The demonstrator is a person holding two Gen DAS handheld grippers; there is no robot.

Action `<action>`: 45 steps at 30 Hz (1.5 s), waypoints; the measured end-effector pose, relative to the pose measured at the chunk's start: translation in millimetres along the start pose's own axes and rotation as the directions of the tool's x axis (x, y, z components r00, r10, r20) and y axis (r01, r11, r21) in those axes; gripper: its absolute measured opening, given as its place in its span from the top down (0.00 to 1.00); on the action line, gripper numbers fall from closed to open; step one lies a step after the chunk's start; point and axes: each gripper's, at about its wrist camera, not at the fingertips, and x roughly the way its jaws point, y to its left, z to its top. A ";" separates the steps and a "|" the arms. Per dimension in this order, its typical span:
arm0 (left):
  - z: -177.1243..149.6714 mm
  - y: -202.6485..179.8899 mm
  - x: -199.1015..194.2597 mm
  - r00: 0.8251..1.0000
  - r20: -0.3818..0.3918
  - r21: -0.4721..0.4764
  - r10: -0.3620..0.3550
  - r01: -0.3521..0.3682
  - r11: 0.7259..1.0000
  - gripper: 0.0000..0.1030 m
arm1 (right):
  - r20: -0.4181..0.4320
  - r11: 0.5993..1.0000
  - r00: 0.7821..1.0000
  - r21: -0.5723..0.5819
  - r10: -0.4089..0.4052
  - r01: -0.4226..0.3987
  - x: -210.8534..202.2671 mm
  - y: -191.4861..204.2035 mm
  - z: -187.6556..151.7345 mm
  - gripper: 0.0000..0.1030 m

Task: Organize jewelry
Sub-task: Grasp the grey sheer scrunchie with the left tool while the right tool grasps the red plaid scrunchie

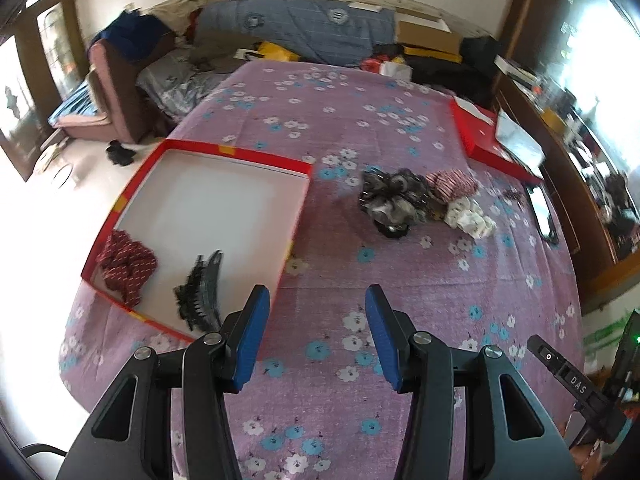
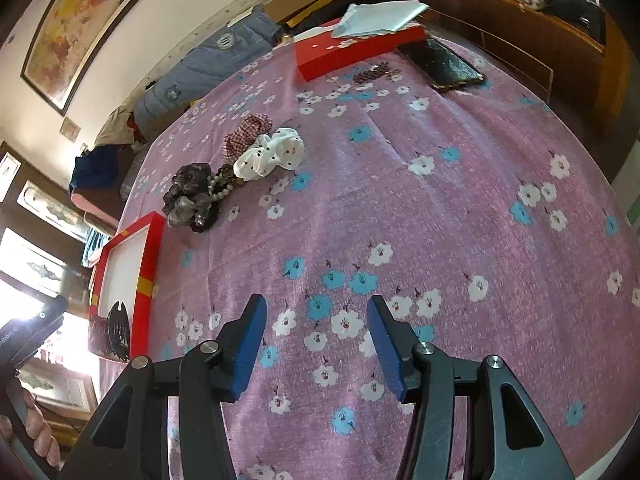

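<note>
red scrunchie (image 1: 127, 265) visible only left wrist.

I read both views as daylit and moderately bright. Windows (image 1: 592, 40) overexpose the left wrist view's upper right, and the floor (image 1: 36, 208) at left is blown out. In the right wrist view, glare whites out the lower left. Fisheye distortion bows the bedspread (image 2: 440, 220) and darkens the corners. The black hair comb (image 1: 200, 292) shows motion blur; shadows are soft.
</note>
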 end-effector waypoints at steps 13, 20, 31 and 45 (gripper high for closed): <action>52.6 7.3 48.8 0.999 -0.032 0.036 -0.002 0.003 0.999 0.50 | -0.007 0.999 0.999 -0.023 0.034 -0.034 44.5 20.7 65.2 0.46; 92.7 -37.4 136.6 0.979 -0.138 0.101 -0.148 0.162 0.982 0.50 | 0.023 0.999 1.000 -0.050 0.019 -0.018 72.5 46.9 140.1 0.45; 124.3 -63.6 211.4 0.924 -0.231 0.082 -0.305 0.331 0.940 0.48 | -0.072 1.000 0.997 -0.027 -0.018 0.016 161.0 70.2 195.4 0.45; 112.6 -64.4 181.9 0.906 -0.213 0.038 -0.367 0.383 0.923 0.93 | -0.074 0.995 0.997 -0.098 -0.008 0.000 155.1 85.1 184.2 0.90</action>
